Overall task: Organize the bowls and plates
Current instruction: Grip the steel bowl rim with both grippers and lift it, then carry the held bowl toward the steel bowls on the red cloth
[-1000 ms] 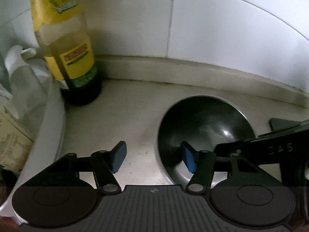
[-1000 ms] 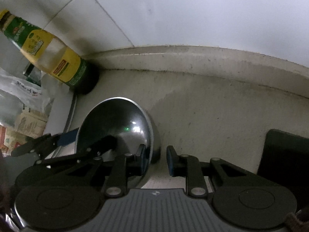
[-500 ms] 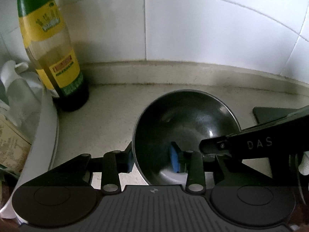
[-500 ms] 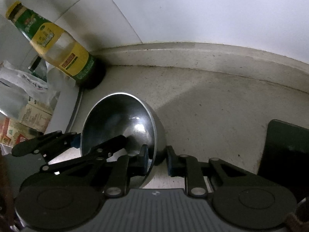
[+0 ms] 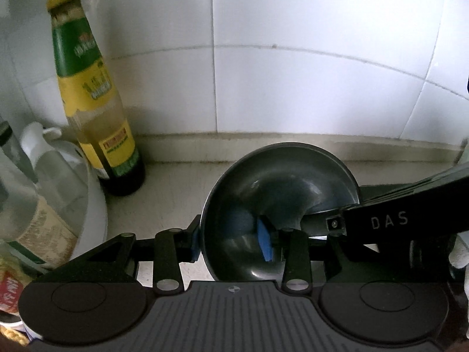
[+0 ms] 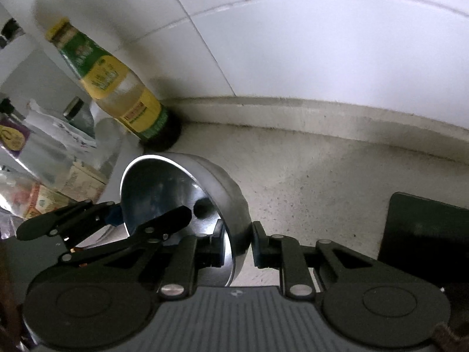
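The steel bowl [image 6: 187, 193] is tipped up on edge above the pale counter [image 6: 337, 182], open side turned toward the left gripper, and both tools are on it. The right gripper [image 6: 237, 246] has its jaws drawn in close across the near rim wall, one pad inside the bowl, one pressed on the outer shell. The left gripper [image 5: 231, 242] straddles the opposite rim, jaws partly closed: the blue pad [image 5: 265, 243] sits inside the dark hollow of the bowl [image 5: 281, 193], the other finger outside against the rim. From the left wrist view, the right tool's black linkage reaches in from the right side across the bowl's edge. Ahead and to the left of both grippers a bottle [image 5: 96, 111] with a green and yellow label stands by the white tiled wall [image 5: 293, 58]. Further left, a white tub [image 5: 93, 214] holds packets. Off to the right gripper's right, a dark flat slab [image 6: 425, 228] lies on the counter.
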Available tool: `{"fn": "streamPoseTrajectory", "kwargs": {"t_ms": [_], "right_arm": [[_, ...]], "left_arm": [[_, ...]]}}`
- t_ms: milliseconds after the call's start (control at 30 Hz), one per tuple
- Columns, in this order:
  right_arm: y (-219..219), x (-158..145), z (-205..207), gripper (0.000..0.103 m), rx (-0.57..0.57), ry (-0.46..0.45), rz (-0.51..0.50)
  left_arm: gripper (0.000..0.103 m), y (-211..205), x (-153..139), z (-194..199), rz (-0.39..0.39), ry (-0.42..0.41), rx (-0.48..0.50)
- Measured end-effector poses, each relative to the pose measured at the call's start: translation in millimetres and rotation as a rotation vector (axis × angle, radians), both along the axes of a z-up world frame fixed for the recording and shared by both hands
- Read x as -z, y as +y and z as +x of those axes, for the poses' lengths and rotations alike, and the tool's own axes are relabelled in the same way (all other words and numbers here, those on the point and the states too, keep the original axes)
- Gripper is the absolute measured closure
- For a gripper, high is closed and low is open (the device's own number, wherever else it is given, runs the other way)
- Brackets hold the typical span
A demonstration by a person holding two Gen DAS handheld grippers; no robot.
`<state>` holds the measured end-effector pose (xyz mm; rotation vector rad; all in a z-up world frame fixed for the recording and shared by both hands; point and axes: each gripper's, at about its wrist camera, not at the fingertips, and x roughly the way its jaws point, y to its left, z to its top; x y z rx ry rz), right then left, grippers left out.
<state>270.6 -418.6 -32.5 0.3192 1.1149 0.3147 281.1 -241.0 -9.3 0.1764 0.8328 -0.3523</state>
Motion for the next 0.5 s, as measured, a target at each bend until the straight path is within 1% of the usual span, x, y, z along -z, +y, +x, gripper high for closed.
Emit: {"fn": "streamPoseTrajectory", "kwargs": {"t_ms": [500], "right_arm": [[8.5,-59.3,-46.9,0.086,0.020,-0.094,-0.024]], "left_arm": [[0.056,12.4,-43.4,-44.9,-0.042,-0.104,0.036]]}}
